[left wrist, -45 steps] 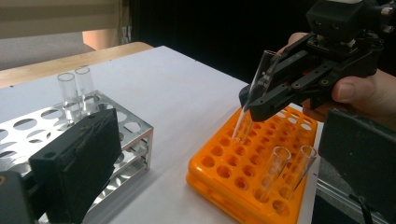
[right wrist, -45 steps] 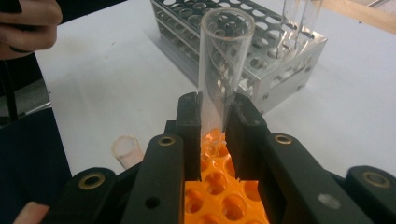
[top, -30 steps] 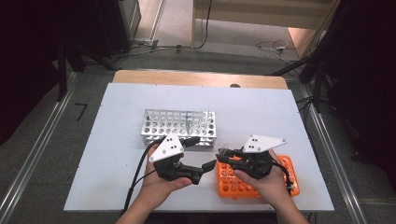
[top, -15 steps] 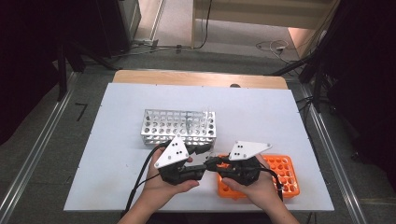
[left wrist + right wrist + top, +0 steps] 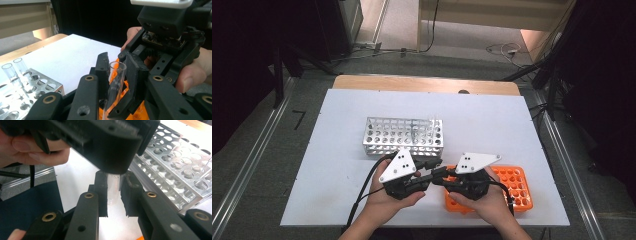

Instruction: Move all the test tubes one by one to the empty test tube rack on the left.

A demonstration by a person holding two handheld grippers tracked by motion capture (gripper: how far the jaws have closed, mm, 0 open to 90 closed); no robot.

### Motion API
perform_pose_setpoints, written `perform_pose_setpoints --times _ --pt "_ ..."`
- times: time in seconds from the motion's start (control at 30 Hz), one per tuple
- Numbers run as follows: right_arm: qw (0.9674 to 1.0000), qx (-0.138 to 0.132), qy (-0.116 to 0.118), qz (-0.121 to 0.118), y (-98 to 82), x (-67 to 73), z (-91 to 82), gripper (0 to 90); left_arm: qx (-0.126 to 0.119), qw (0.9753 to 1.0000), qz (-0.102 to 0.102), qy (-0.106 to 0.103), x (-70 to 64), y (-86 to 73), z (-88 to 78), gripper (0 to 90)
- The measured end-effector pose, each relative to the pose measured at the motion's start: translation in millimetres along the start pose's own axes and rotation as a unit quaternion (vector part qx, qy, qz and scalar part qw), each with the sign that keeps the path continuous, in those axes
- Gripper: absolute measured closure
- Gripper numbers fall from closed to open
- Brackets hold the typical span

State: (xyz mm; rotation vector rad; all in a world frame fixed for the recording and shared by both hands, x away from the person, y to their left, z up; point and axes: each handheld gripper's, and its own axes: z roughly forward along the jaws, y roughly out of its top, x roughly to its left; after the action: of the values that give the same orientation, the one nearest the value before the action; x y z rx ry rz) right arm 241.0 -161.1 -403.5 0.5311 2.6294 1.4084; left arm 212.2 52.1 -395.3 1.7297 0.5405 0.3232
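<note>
- Since a second ago, the grippers have met above the counter, between the silver rack and orange rack.
- Left gripper jaws have just closed on the glass tube.
- Right gripper jaws clamp the same tube.

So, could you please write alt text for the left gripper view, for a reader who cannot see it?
A clear test tube stands clamped between the left tool's black jaws, with the right tool and the hand holding it close behind. An orange rack lies below; a metal rack with two empty tubes sits at left on the white table.
</note>
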Motion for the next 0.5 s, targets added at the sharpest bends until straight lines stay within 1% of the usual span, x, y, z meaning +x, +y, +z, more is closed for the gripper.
perform_pose_setpoints --times 0.4,0.5 --pt "1.0 0.002 0.0 0.0 -0.3 0.0 0.3 74.2 0.0 1.0 0.002 0.0 1.3 -0.3 -0.3 75.0" --pt "1.0 0.002 0.001 0.0 -0.3 -0.3 -0.1 74.2 -0.001 1.0 0.0 -0.003 2.1 -0.3 -0.7 75.3"
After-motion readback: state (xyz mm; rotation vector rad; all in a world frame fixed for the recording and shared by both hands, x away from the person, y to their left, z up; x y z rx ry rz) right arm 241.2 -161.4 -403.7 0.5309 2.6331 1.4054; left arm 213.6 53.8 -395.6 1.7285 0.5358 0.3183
